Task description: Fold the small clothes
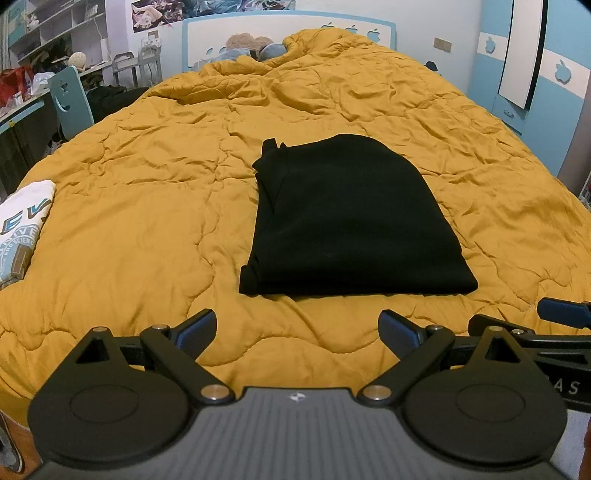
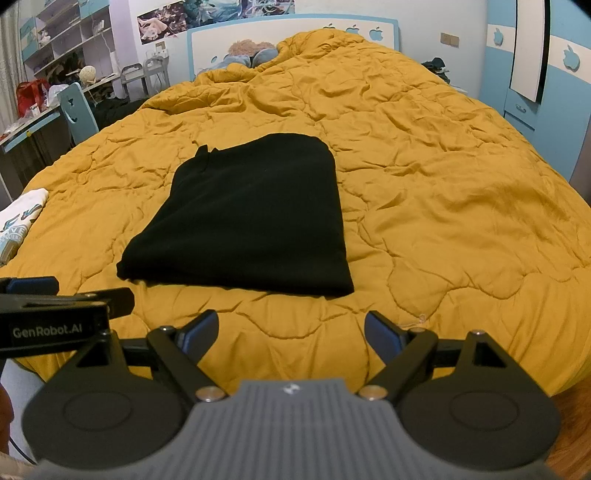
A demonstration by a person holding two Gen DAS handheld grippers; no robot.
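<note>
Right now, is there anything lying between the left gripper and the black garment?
No. In the left wrist view, only bare yellow quilt lies between the open left gripper and the folded black garment. The right wrist view agrees.

A: What colours do you have in front of you?

B: You've got a plain black folded garment [image 1: 351, 218] on a mustard-yellow quilt [image 1: 147, 229] stitched in wavy lines.

A: And at your left edge?

B: A white T-shirt [image 1: 22, 229] printed in pale blue lettering. Your left gripper [image 1: 297, 332] and right gripper [image 2: 291, 332] are black with blue pads [image 1: 195, 332].

A: The furniture behind?

B: Your headboard [image 1: 288, 26] is white, edged in light blue, with apple shapes; the wardrobe [image 1: 554, 92] is blue with a white band.
</note>
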